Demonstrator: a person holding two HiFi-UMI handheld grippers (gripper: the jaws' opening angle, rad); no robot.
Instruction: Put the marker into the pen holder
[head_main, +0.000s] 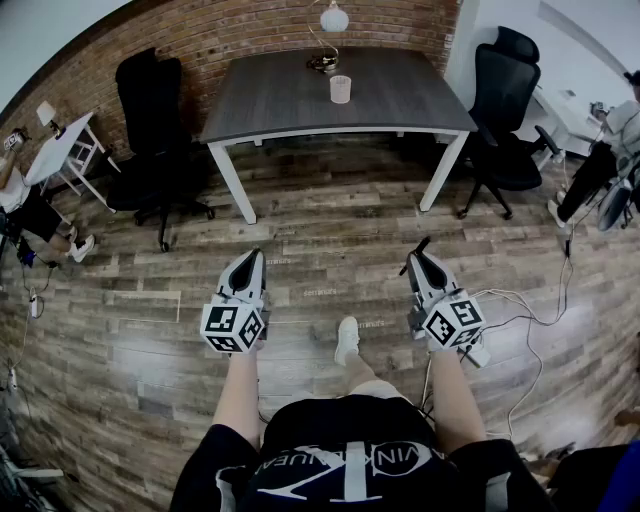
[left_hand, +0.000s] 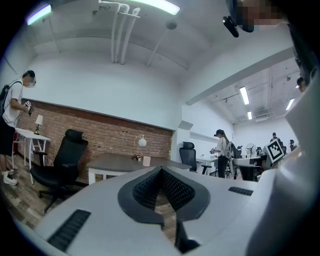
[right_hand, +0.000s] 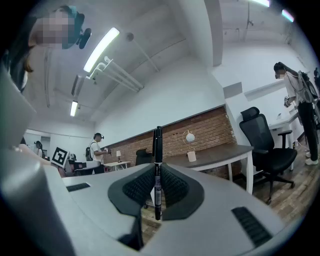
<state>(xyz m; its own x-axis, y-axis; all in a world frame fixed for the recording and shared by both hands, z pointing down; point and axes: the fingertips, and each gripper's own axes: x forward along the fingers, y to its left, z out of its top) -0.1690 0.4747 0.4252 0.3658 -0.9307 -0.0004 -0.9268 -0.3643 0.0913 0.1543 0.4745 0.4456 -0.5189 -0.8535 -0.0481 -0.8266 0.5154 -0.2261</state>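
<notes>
Your right claw (right_hand: 157, 186) is closed down almost fully, pads pinching the marker (right_hand: 158, 160). The marker stands upright in the grip, with its dark top end poking above the claw tips and its lower end just below the pads. Your left claw (left_hand: 162, 187) has its jaws together at the tips, with nothing between them. In the head view both claws are held low in front of you and well apart, over the wood floor (head_main: 330, 230). The pen holder (head_main: 341, 89), a pale cup, sits well ahead of both claws on the dark surface (head_main: 290, 100). It is closer to the right claw's line, with a globe lamp (head_main: 334, 18) just behind it.
</notes>
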